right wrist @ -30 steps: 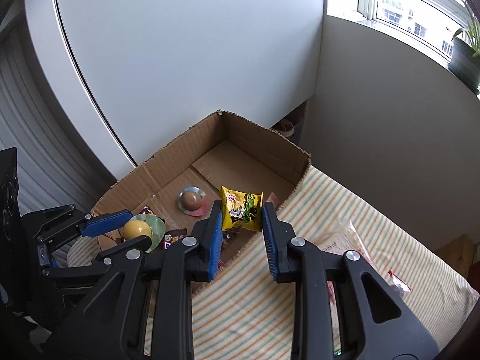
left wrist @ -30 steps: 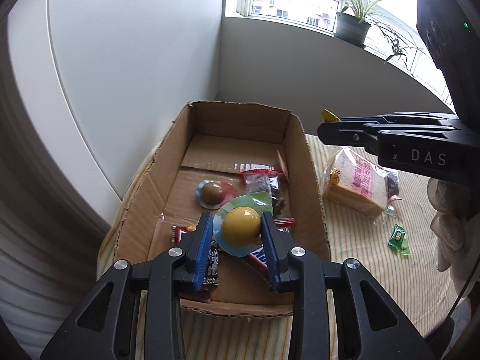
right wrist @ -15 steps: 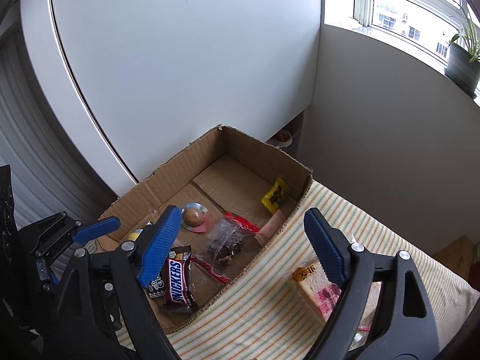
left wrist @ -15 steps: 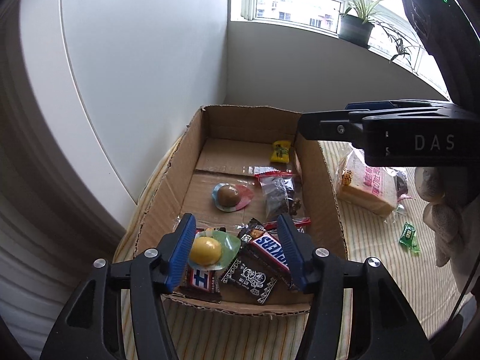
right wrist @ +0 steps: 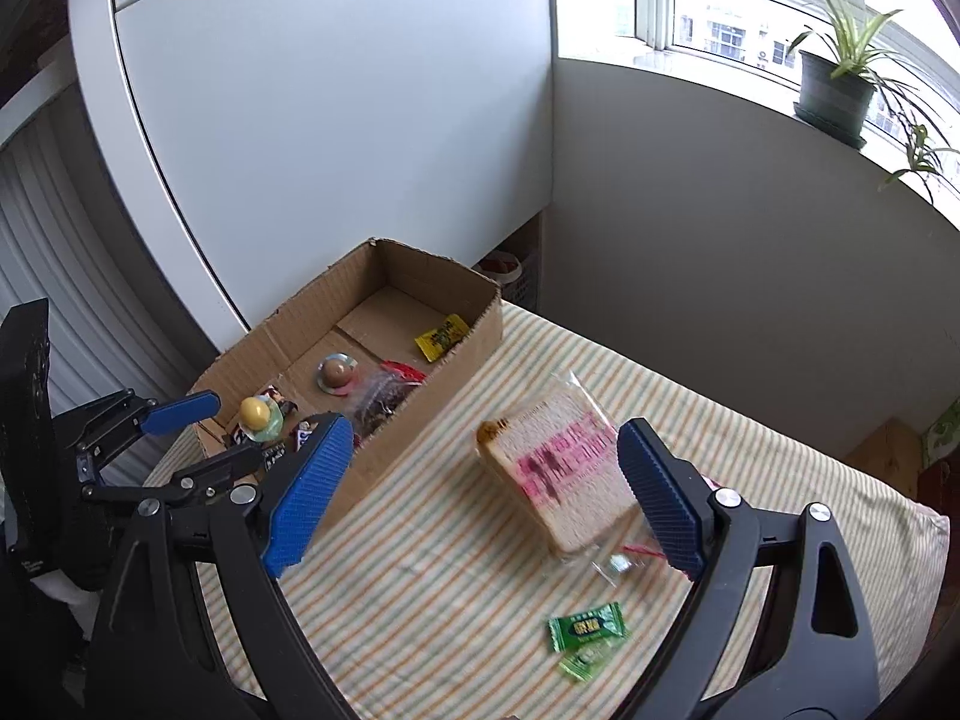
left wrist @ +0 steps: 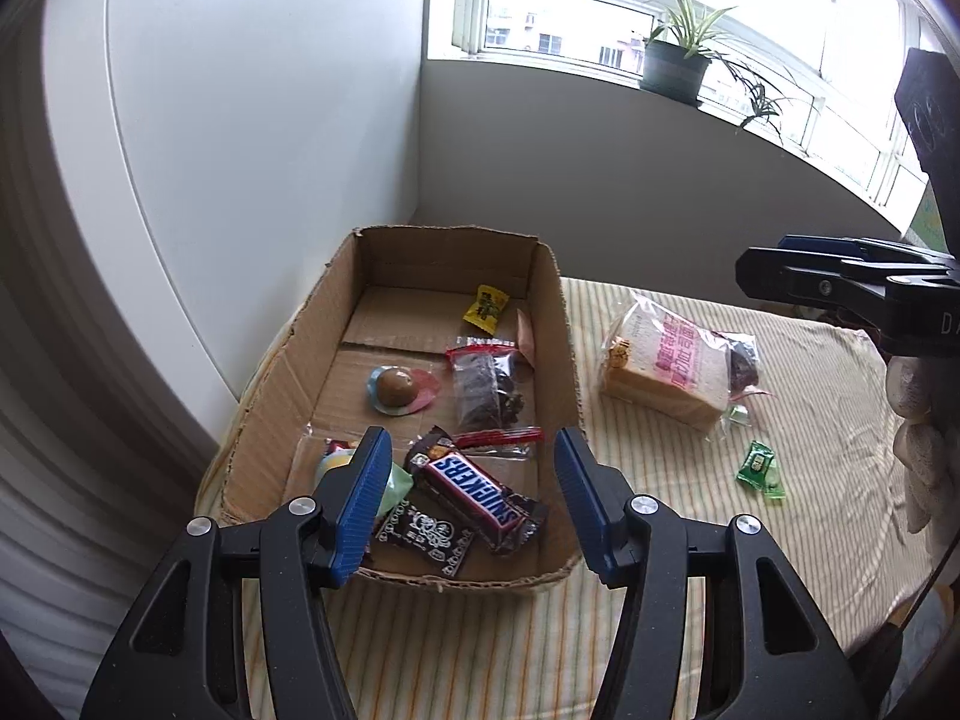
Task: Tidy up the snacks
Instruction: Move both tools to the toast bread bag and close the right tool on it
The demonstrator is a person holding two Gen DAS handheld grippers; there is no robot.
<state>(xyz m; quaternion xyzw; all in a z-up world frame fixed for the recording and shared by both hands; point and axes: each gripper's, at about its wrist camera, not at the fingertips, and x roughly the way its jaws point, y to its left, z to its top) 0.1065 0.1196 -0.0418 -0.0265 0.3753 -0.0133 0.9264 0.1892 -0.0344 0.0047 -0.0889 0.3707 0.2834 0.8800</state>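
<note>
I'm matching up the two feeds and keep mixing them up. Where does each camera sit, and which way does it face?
Left wrist: on the left gripper, open, looking down into the cardboard box; a gloved hand shows at right.
Right wrist: on the right gripper, open, facing the wrapped bread on the striped cloth.
Shared: box, bread, green candies, window plant.

A striped cloth point(right wrist: 420, 546) covers the surface. On it, at ten o'clock in the right wrist view, sits a cardboard box point(right wrist: 462, 348). A bagged bread slice point(right wrist: 558, 468) lies near centre, and two green candies point(right wrist: 585, 627) lie at five o'clock.
</note>
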